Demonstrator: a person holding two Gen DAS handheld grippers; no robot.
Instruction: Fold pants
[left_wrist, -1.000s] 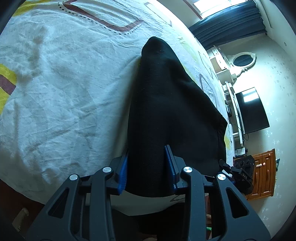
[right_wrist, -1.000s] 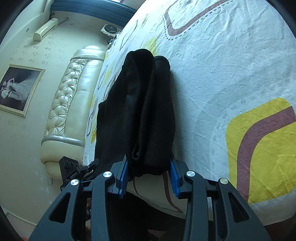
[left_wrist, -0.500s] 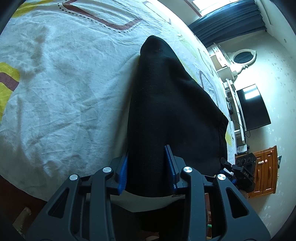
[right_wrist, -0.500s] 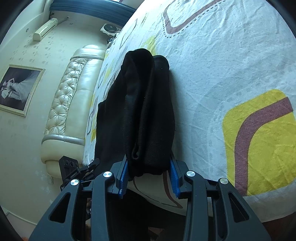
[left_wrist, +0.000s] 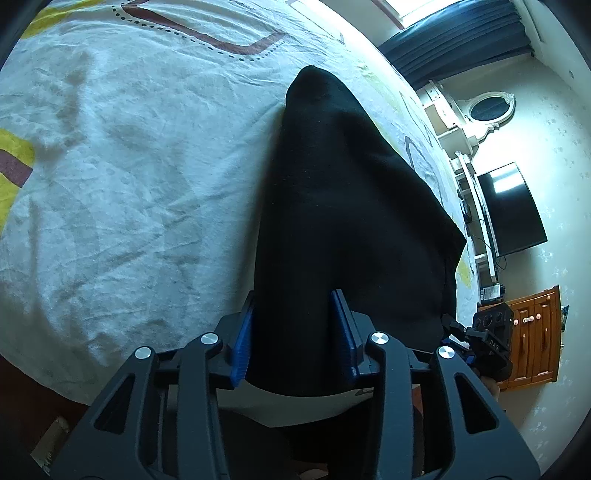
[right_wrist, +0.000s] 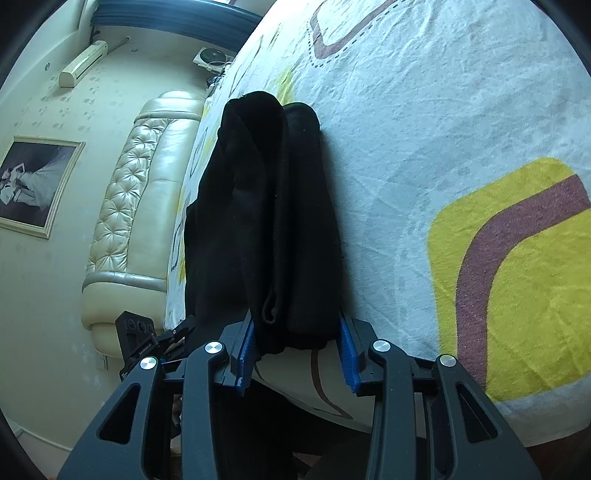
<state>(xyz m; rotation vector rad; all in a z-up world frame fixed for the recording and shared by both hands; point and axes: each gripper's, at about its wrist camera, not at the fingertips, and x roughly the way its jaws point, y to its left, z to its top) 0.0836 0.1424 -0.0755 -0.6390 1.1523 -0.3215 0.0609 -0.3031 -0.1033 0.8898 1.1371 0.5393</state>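
The black pants (left_wrist: 343, 206) lie folded lengthwise on the white patterned bedsheet (left_wrist: 129, 166), reaching away from the near bed edge. My left gripper (left_wrist: 295, 332) has its blue pads on either side of the near end of the pants and is shut on the cloth. In the right wrist view the pants (right_wrist: 273, 221) show stacked layers, and my right gripper (right_wrist: 295, 347) is shut on their near end the same way. Each gripper shows at the edge of the other's view.
The sheet (right_wrist: 461, 129) has yellow and maroon shapes (right_wrist: 517, 266). A padded cream headboard (right_wrist: 140, 206) is on the left. A TV (left_wrist: 509, 210), a white dresser with oval mirror (left_wrist: 487, 110) and a wooden cabinet (left_wrist: 535, 325) stand beyond the bed.
Both grippers have drawn slightly toward the near bed edge while still holding the pants; the yellow patch shifts in the right wrist view. The grips are unchanged.
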